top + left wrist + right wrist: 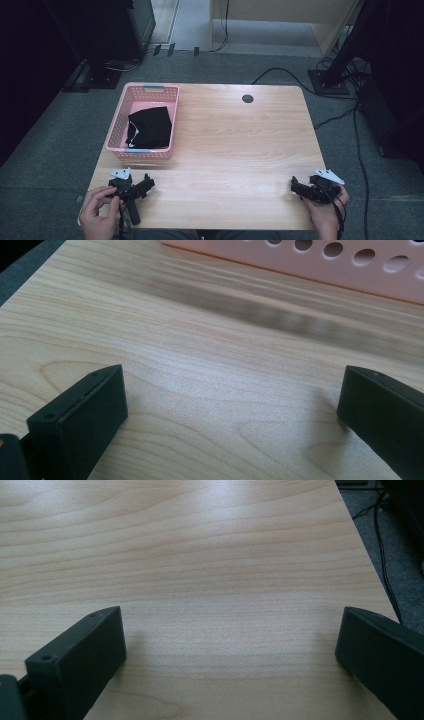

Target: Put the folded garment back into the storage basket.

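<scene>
Both tongs, left [146, 181] and right [294, 184], rested released on the light wooden surface [235, 150]; a pink perforated plastic basket [116, 135] holding black cloth [150, 127] sat just beyond the left.

Wooden table [240, 145] on grey carpet [50, 145] — cables [360, 130] trailing.

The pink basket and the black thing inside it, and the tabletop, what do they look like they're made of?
Pink basket: likely moulded plastic, matte, with walls pierced by rows of round holes. Black thing inside it: probably soft fabric, since it lies folded and slumped, with a thin pale edge. Table: light wood grain, smooth with a faint sheen; it could be laminate rather than solid wood.
</scene>
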`<action>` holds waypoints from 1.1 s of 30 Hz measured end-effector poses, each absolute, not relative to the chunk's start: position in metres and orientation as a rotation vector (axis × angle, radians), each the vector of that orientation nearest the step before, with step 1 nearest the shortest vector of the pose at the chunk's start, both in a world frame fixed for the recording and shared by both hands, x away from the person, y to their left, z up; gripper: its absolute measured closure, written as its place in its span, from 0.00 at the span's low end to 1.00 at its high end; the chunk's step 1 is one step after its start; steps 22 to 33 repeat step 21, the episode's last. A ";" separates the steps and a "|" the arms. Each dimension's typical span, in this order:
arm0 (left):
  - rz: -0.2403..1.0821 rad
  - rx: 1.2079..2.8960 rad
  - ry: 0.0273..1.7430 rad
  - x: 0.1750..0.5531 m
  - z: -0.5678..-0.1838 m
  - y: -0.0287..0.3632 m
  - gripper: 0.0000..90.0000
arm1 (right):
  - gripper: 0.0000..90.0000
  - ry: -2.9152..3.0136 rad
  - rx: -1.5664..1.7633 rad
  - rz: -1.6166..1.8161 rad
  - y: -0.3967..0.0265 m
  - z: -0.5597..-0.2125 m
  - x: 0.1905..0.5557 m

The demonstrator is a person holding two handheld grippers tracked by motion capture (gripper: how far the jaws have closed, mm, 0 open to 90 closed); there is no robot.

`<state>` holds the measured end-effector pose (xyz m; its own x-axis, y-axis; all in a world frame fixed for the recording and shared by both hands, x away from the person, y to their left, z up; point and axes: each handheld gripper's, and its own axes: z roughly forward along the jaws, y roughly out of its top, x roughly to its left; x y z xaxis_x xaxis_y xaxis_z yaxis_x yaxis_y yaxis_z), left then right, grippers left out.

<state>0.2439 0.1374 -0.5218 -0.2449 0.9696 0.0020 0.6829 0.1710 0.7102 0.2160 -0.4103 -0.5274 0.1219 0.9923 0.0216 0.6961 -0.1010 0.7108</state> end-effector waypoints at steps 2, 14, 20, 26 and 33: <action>0.835 1.557 1.996 0.244 -0.522 0.137 0.00 | 0.00 1.630 1.857 0.704 -0.410 -0.527 0.216; 0.835 1.558 1.996 0.244 -0.522 0.137 0.00 | 0.00 1.628 1.861 0.705 -0.410 -0.527 0.217; 0.835 1.557 1.996 0.244 -0.522 0.137 0.00 | 0.00 1.628 1.861 0.704 -0.410 -0.527 0.217; 0.835 1.557 1.996 0.244 -0.522 0.137 0.00 | 0.00 1.628 1.861 0.704 -0.409 -0.527 0.217; 0.835 1.557 1.996 0.244 -0.522 0.137 0.00 | 0.00 1.628 1.861 0.704 -0.409 -0.527 0.217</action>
